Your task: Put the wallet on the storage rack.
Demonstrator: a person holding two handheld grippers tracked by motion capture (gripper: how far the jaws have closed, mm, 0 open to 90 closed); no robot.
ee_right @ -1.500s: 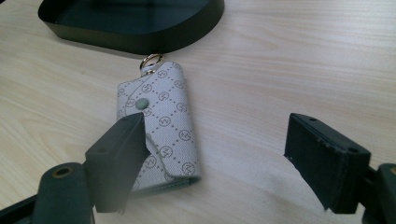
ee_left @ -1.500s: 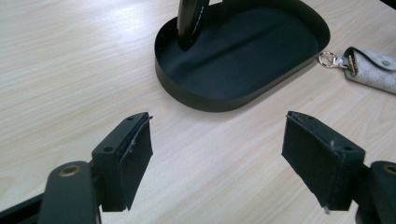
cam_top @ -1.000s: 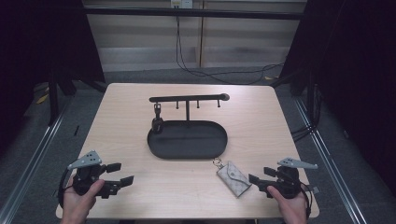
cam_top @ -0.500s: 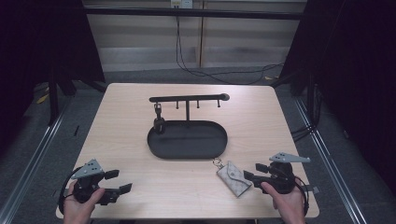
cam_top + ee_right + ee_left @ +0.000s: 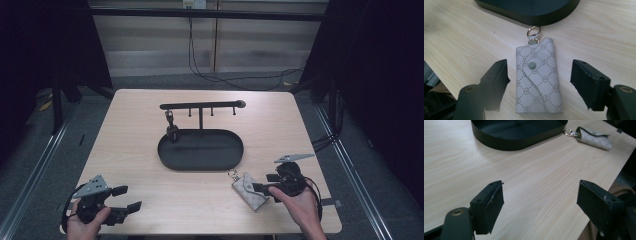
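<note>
Lying flat on the pale wooden desk (image 5: 140, 150), a grey patterned key pouch (image 5: 250, 189) sits near the front right corner, its snap flap closed and its metal ring (image 5: 233, 174) pointing toward the black oval tray (image 5: 200, 152), just short of the tray's rim. The right claw (image 5: 264, 183) is down at the pouch with its jaws spread wide; in the right gripper view the pouch (image 5: 537, 75) lies between the two black jaws, one on either side, with a clear gap of bare wood on both sides, so nothing is pinched. The ring (image 5: 534, 30) nearly reaches the tray's dark wall (image 5: 534, 15) at the top of that view. A hand (image 5: 297, 210) holds this gripper from the desk's near edge, and its grey three-cornered plate sits on top.

Over at the front left corner, the left claw (image 5: 127, 198) hovers just above the desk, well apart from everything, its jaws also spread with nothing between them. The left gripper view looks across bare wood toward the tray (image 5: 519, 135) and the pouch (image 5: 594, 138) beyond it.

At the middle of the desk the tray carries an upright post with a horizontal bar (image 5: 202, 105) across the top. Several small pegs hang from the bar, and a small dark item (image 5: 171, 127) hangs near its left end, down to the tray.
</note>
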